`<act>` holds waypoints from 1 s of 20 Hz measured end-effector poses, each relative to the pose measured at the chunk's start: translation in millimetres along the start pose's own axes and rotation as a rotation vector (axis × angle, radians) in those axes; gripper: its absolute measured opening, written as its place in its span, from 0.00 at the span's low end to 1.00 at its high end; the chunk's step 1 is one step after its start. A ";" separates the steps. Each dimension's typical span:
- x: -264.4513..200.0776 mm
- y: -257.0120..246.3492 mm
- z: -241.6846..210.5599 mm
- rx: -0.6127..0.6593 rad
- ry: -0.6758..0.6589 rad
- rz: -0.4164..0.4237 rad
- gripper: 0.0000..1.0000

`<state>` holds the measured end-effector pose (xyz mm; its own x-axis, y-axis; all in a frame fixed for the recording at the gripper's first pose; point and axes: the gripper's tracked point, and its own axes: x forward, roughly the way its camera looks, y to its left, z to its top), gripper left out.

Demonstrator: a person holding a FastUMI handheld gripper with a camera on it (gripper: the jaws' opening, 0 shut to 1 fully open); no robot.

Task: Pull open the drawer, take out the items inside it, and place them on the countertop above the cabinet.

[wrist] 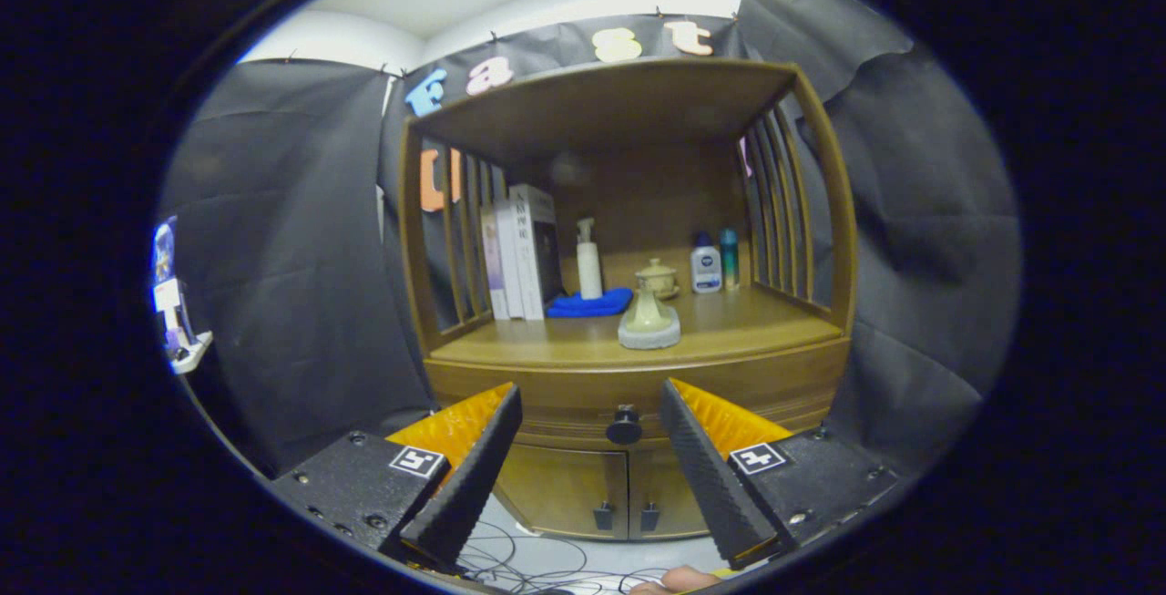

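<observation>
Gripper (590, 394) fingers stand wide apart, holding nothing. Drawer (629, 404) closed; its dark knob (624, 425) sits between the fingertips, just beyond them, nothing in between. Countertop (729, 322) above carries books (521, 253), a pump bottle (588, 260), blue cloth (589, 304), ceramic pieces (649, 317) and two small bottles (715, 262). Cables (537, 563) lie on the floor below.
</observation>
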<state>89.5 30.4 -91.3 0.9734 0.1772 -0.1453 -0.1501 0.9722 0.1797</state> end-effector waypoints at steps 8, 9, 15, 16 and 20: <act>-125.4 -8.2 41.3 -0.052 -0.118 0.007 0.99; -134.9 -9.9 43.6 -0.050 -0.130 0.005 0.99; -175.2 -23.8 50.9 -0.014 -0.162 -0.038 0.99; -178.1 -26.3 51.8 -0.021 -0.170 -0.051 0.99; -179.7 -28.6 52.2 -0.030 -0.176 -0.067 0.99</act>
<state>-72.1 -37.2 -19.5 0.9963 0.0847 0.0169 -0.0863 0.9855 0.1458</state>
